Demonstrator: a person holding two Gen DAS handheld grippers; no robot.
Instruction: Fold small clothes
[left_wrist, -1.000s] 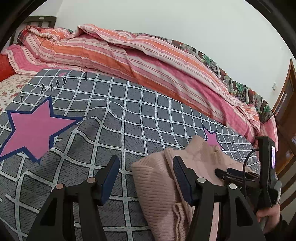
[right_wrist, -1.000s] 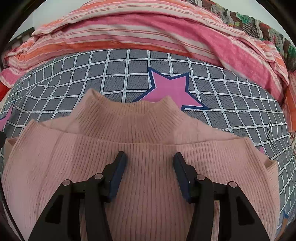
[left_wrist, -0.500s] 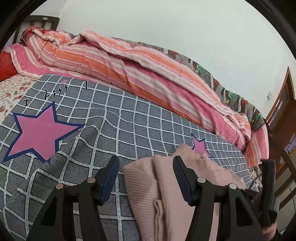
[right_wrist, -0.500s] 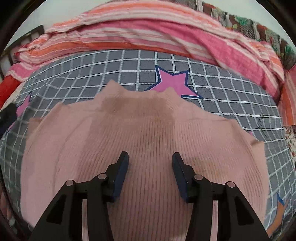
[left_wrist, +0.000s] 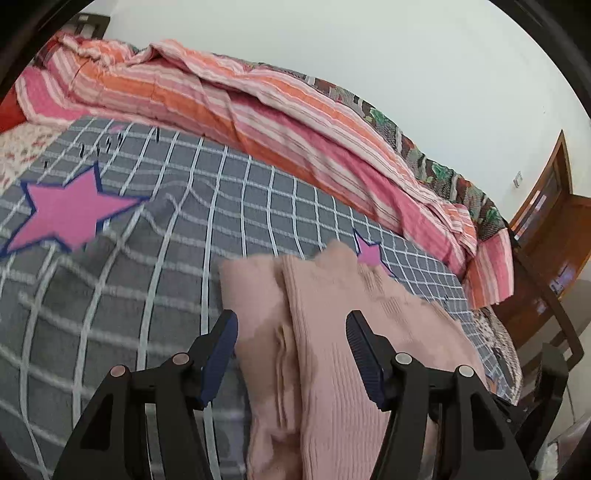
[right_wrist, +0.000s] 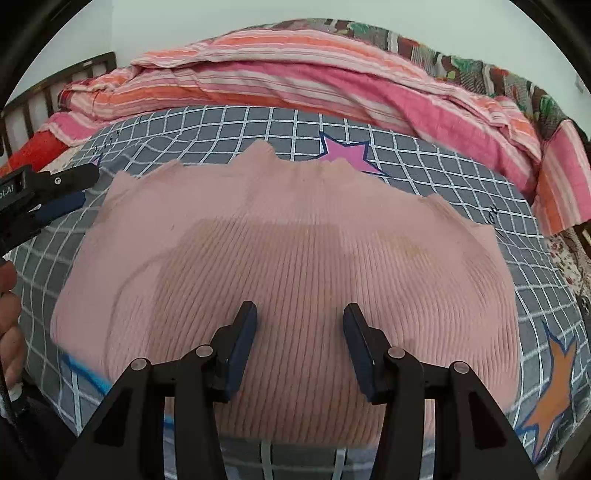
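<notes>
A pink ribbed sweater (right_wrist: 288, 251) lies folded on the grey checked bedspread (right_wrist: 424, 166), its collar pointing toward the far side. My right gripper (right_wrist: 300, 310) hovers open over the sweater's near half, with nothing between its fingers. My left gripper (left_wrist: 291, 321) is open above the sweater's (left_wrist: 325, 295) left folded edge, where a doubled layer of knit shows. The left gripper (right_wrist: 86, 186) also appears at the left of the right wrist view, apart from the cloth.
A striped pink and orange quilt (left_wrist: 258, 110) is heaped along the far side of the bed. The bedspread (left_wrist: 147, 277) has pink stars. A wooden door (left_wrist: 546, 221) stands at right, a dark headboard (right_wrist: 55, 85) at left. A person's hand (right_wrist: 9, 314) shows at the left edge.
The right gripper has drawn back toward the sweater's near edge, so more of the garment shows. The left gripper has shifted sideways until the sweater's folded edge sits between its fingers in view.
</notes>
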